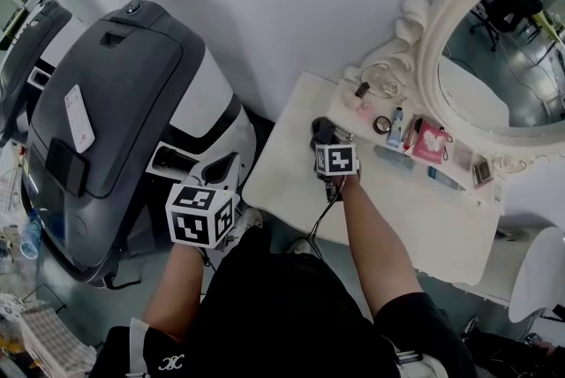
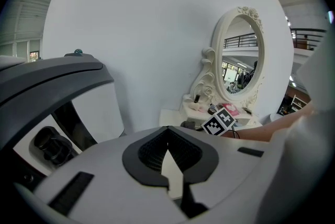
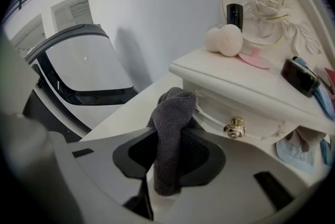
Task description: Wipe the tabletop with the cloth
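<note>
A dark grey cloth (image 1: pixel 321 133) (image 3: pixel 170 123) hangs bunched from my right gripper (image 1: pixel 325 145) (image 3: pixel 167 165), which is shut on it. It hovers over the back left part of the white tabletop (image 1: pixel 287 169), right in front of the raised shelf's drawer front. In the right gripper view the cloth's free end droops down between the jaws. My left gripper (image 1: pixel 221 175) (image 2: pixel 170 165) is held off the table to the left, above the grey machine. Its jaws look shut with nothing in them.
An oval white-framed mirror (image 1: pixel 494 49) stands at the table's back. The shelf (image 1: pixel 353 107) below it carries several cosmetics and a pink sponge (image 3: pixel 225 40). A brass drawer knob (image 3: pixel 234 126) is close to the cloth. A large grey and white machine (image 1: pixel 115 120) stands left of the table.
</note>
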